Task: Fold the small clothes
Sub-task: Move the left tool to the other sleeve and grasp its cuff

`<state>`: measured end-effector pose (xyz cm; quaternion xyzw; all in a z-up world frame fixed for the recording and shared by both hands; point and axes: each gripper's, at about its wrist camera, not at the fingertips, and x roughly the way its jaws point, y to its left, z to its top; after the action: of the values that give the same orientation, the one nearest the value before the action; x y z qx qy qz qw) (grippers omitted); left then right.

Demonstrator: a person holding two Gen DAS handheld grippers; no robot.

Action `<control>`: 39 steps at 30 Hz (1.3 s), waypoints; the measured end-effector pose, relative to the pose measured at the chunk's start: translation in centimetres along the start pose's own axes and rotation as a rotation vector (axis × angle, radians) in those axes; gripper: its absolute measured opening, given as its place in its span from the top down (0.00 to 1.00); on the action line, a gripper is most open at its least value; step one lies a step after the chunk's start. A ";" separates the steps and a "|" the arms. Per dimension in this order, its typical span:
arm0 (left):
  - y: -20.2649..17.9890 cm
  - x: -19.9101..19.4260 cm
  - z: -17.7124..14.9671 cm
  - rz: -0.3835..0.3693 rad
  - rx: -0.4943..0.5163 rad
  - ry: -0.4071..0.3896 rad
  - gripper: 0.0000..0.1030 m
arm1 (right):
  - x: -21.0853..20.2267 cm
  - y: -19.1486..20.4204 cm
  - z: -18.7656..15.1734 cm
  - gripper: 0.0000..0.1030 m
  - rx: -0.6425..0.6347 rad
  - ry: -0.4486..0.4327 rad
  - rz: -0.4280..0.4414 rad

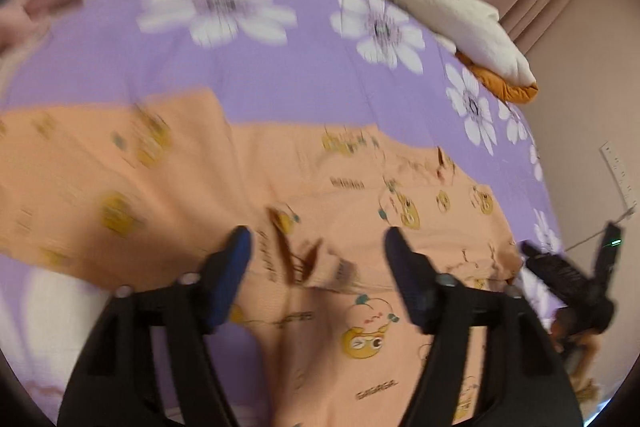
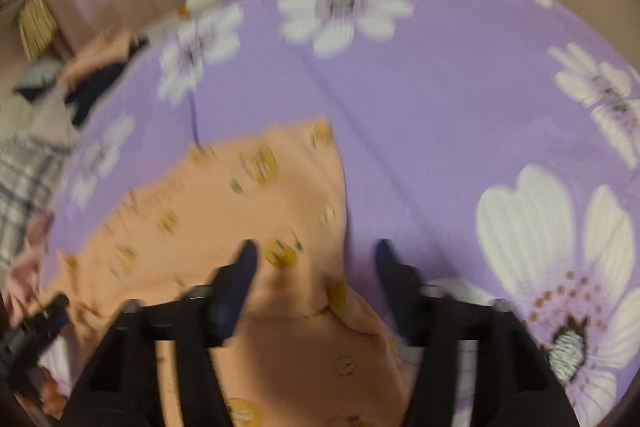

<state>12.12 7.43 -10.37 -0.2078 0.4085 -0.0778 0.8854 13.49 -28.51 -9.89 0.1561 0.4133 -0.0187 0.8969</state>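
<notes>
Orange cartoon-print garment (image 1: 248, 187) lies folded on purple sheet (image 1: 280, 67); left gripper (image 1: 318, 239) and right gripper (image 2: 316, 251) gape wide, empty

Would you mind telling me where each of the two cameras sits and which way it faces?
Left wrist: on the left gripper, looking down over its open fingers at the orange garment; the right gripper shows at the right edge.
Right wrist: on the right gripper, also open, looking down at the garment's edge.
Shared: the garment, the purple flowered sheet, the white plush toy.
</notes>
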 end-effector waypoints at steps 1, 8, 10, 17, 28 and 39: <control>0.2 -0.6 0.1 0.007 0.000 -0.017 0.22 | -1.0 0.4 0.2 0.31 -0.010 -0.018 0.003; 4.7 -5.2 1.3 0.134 -0.101 -0.131 0.09 | -4.9 4.7 0.3 0.20 -0.096 -0.047 0.057; 6.4 -5.9 1.5 0.194 -0.140 -0.140 0.09 | -5.1 6.1 0.0 0.20 -0.137 -0.036 0.089; 11.9 -7.8 2.2 0.231 -0.320 -0.157 0.09 | -5.3 9.6 -1.2 0.20 -0.214 -0.050 0.127; 18.7 -9.9 1.6 0.326 -0.538 -0.181 0.10 | -3.3 10.0 -3.1 0.20 -0.182 0.029 0.115; 21.3 -9.1 1.0 0.287 -0.652 -0.164 0.37 | -3.1 9.9 -3.4 0.20 -0.180 0.037 0.119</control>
<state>6.27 29.73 -12.73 -0.4252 0.3645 0.1985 0.8043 10.58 -18.36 -7.06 0.0993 0.4199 0.0745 0.8991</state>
